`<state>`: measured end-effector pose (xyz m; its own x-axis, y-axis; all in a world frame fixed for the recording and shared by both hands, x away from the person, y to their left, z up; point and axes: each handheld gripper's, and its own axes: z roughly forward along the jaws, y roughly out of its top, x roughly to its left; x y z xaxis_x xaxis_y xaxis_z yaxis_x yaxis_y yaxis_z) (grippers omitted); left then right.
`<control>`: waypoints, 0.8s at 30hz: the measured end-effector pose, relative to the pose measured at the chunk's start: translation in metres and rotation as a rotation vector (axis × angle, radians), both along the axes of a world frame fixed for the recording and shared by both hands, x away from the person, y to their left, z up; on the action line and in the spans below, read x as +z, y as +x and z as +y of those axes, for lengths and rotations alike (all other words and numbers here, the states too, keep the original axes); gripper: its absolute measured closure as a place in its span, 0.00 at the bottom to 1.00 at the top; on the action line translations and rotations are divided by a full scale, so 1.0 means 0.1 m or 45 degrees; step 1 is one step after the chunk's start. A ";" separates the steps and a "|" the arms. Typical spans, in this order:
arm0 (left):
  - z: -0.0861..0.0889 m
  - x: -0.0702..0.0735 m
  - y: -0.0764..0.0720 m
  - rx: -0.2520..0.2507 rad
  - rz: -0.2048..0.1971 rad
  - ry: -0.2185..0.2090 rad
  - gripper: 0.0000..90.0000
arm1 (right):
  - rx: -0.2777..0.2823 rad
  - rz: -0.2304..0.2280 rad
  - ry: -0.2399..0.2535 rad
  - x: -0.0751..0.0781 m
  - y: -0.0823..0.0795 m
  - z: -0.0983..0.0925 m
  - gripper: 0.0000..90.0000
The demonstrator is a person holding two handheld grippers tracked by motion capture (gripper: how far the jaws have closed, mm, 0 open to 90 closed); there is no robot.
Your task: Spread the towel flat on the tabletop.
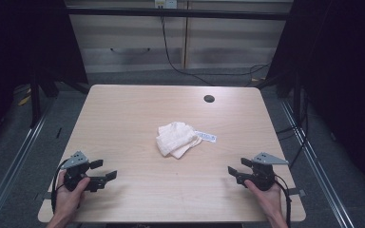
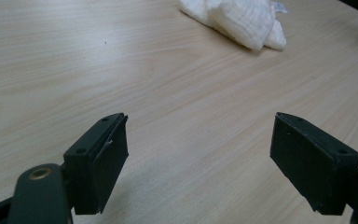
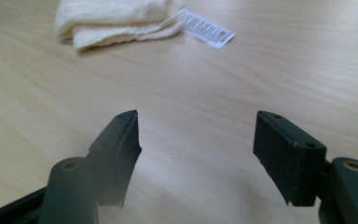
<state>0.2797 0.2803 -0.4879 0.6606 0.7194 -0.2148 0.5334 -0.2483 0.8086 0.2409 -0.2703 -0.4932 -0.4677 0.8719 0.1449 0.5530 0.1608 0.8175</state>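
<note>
A folded cream cloth (image 1: 177, 139) is located near the middle of the wooden table (image 1: 123, 118), with a white barcode label (image 1: 206, 137) projecting from its right edge. The left gripper (image 1: 105, 171) is held at the near left corner, well apart from the cloth, jaws spread wide and empty. The right gripper (image 1: 234, 167) is held at the near right corner, jaws likewise fully spread with nothing between them. A round cable hole (image 1: 209, 99) is set near the far edge.

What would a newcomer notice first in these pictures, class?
A crumpled cream-white cloth with a white barcode label lies alone near the middle of the pale wooden table. At the near edge, the black left gripper and black right gripper wait apart from it, jaws open and empty.
</note>
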 end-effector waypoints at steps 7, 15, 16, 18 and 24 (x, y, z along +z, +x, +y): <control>0.00 0.03 0.00 0.020 -0.015 -0.006 0.20 | 0.024 0.021 0.000 0.03 -0.02 0.04 0.33; -0.03 0.03 0.01 -0.009 -0.020 -0.020 0.19 | 0.103 0.045 0.014 0.07 -0.03 0.08 0.38; -0.04 0.03 -0.02 -0.024 -0.028 -0.003 0.19 | 0.137 0.044 0.044 0.08 -0.02 0.10 0.38; -0.04 0.04 -0.04 -0.021 -0.041 -0.006 0.19 | 0.147 0.045 0.073 0.10 -0.01 0.13 0.39; -0.09 0.03 0.01 -0.050 -0.045 0.005 0.18 | 0.178 0.106 0.089 0.12 0.08 0.20 0.36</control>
<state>0.2803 0.2710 -0.4845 0.6956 0.6933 -0.1881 0.4944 -0.2720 0.8256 0.2493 -0.2508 -0.4809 -0.5673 0.7859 0.2460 0.5957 0.1853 0.7816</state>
